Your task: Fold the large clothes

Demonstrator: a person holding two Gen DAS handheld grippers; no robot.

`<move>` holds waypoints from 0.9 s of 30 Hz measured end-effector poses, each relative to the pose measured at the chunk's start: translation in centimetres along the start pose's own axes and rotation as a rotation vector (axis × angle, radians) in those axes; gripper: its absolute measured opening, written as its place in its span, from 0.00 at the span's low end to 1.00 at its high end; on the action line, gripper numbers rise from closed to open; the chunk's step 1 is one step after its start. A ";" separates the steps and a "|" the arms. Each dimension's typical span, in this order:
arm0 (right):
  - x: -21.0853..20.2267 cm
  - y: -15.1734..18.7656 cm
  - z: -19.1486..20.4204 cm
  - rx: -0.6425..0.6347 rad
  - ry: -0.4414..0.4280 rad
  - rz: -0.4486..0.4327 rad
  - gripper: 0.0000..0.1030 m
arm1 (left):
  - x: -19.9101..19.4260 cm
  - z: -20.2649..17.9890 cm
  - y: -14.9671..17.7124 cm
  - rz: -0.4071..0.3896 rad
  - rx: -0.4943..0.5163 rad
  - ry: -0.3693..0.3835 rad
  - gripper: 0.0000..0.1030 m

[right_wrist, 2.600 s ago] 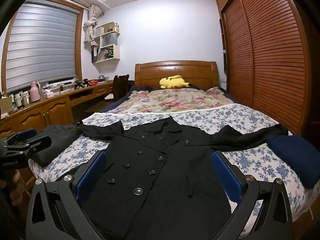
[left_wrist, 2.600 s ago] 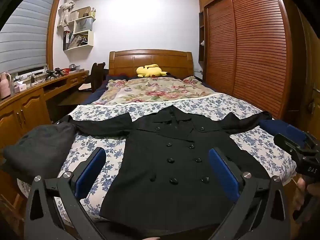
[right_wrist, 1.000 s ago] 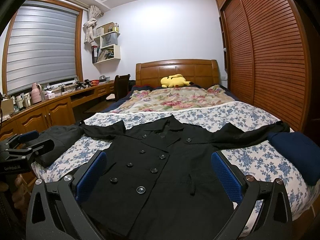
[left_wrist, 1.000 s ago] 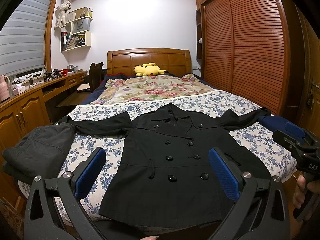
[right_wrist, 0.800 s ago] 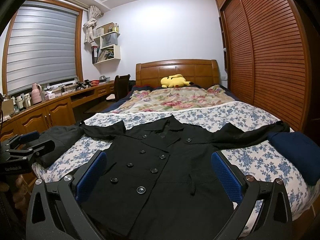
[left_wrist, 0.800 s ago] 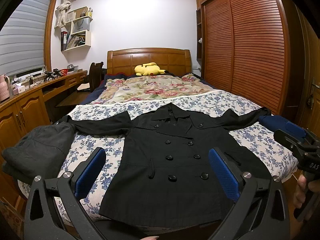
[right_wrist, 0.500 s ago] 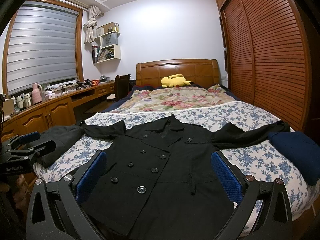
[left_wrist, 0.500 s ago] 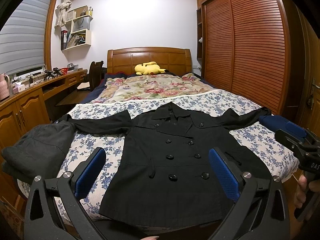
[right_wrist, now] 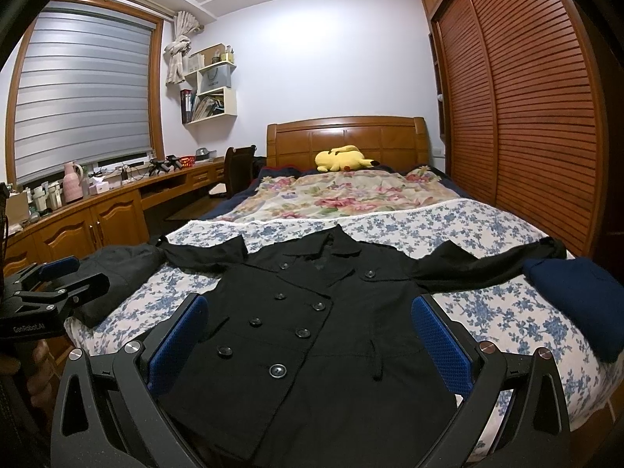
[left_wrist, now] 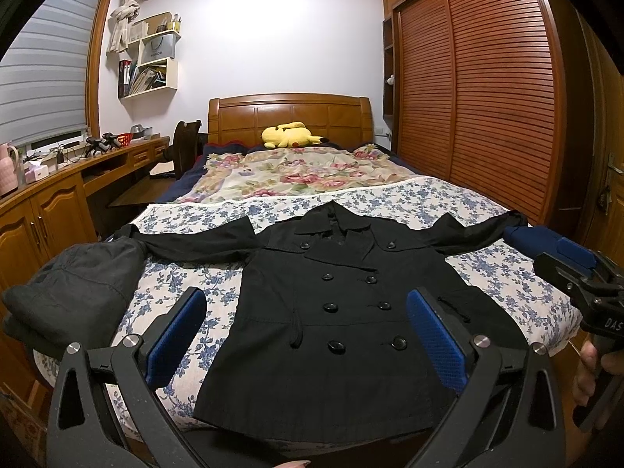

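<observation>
The black double-breasted coat (left_wrist: 343,312) lies face up and buttoned across the foot of the bed (left_wrist: 487,210), collar toward the headboard, hem hanging near the edge closest to us, both sleeves stretched straight out to the sides. Nothing has been folded yet, by the look of it.

The left gripper (left_wrist: 304,335) hangs above the lower half of the coat with its blue pads spread wide and nothing between them. The right gripper (right_wrist: 308,339) is the same: fingers wide apart, empty, held over the hem. Neither touches the cloth.

The left sleeve (left_wrist: 195,241) ends touching a rumpled dark grey garment (left_wrist: 74,292) at the bed's left edge; the right sleeve (right_wrist: 487,261) runs out to a folded navy garment (right_wrist: 577,296) at the right edge, its cuff just beside or on it, I cannot tell which.

To my eye the sensible opening is the sleeves. Each tool would do best to pinch a cuff alone, taking care not to catch the neighbouring garment, then carry it inward flat across the chest so the sleeve lies straight down the body. The fabric looks fairly stiff and heavy, so a shallow pinch may slip; a deeper bite at the cuff seam seems safer. Working both sides evenly should keep the coat from skewing on the flowered sheet (right_wrist: 468,218).

A yellow plush toy (left_wrist: 290,134) sits well away by the headboard (left_wrist: 288,113).
</observation>
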State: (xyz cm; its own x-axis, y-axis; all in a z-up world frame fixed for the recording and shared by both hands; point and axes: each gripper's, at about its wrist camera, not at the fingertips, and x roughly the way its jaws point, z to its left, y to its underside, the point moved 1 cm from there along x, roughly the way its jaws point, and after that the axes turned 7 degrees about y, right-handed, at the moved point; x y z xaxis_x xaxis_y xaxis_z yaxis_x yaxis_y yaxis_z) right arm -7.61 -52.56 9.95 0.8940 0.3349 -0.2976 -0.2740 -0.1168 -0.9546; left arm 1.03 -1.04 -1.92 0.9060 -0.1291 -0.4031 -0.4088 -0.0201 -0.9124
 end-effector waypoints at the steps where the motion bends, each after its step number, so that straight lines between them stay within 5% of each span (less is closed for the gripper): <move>1: 0.0 0.0 0.0 0.000 0.000 0.000 1.00 | 0.0 0.0 -0.1 -0.001 0.000 -0.001 1.00; 27: 2.7 0.3 0.3 0.000 -0.066 0.054 1.00 | 1.5 3.2 1.0 0.069 -0.045 -0.046 1.00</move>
State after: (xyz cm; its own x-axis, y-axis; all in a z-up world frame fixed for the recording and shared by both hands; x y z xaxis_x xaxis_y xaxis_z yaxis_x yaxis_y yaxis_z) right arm -5.38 -51.43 8.87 0.8528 0.3890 -0.3484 -0.3210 -0.1359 -0.9373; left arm 2.28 1.93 -3.68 0.8793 -0.0861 -0.4684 -0.4738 -0.0574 -0.8788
